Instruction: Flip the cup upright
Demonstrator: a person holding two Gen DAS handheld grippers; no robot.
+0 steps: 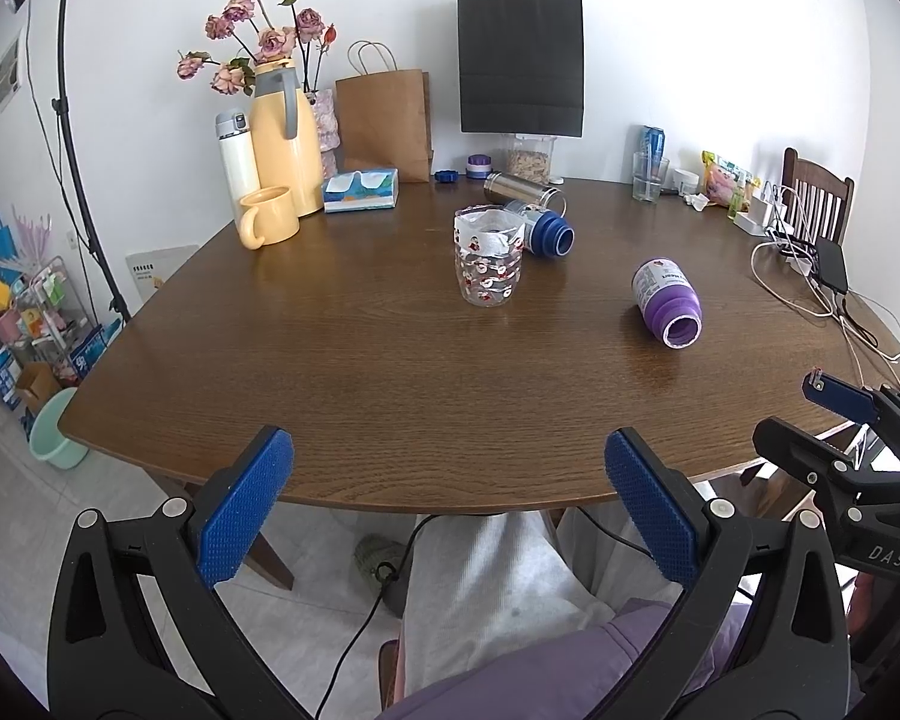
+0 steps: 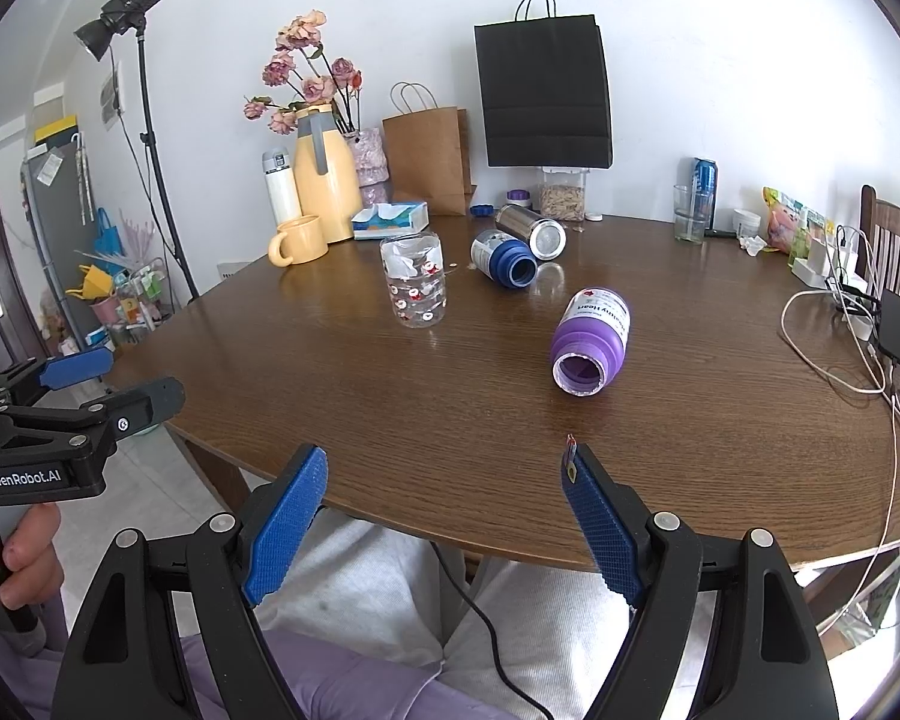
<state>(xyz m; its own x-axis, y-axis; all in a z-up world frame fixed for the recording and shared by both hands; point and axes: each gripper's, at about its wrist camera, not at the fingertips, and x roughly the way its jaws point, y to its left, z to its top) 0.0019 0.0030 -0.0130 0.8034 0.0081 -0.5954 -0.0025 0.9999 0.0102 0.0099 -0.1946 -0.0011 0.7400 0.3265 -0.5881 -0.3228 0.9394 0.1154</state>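
A clear glass cup (image 1: 489,258) (image 2: 414,285) with red and white prints stands upright mid-table. Behind it a blue-necked bottle (image 1: 543,228) (image 2: 504,258) and a steel cup (image 1: 525,189) (image 2: 531,231) lie on their sides. Nearer the front right, a purple bottle (image 1: 667,300) (image 2: 591,339) lies on its side, mouth toward me. My left gripper (image 1: 447,450) (image 2: 141,378) hovers open and empty at the table's near edge. The right gripper (image 2: 444,462) (image 1: 795,411) is beside it, also open and empty, well short of the purple bottle.
On the brown wooden table (image 1: 390,390) a yellow mug (image 1: 267,216), yellow jug (image 1: 285,138), tissue box (image 1: 361,189) and paper bags stand at the back. A drinking glass (image 1: 650,177), snacks, chargers and cables (image 1: 810,276) crowd the right side. A chair (image 1: 816,192) stands far right.
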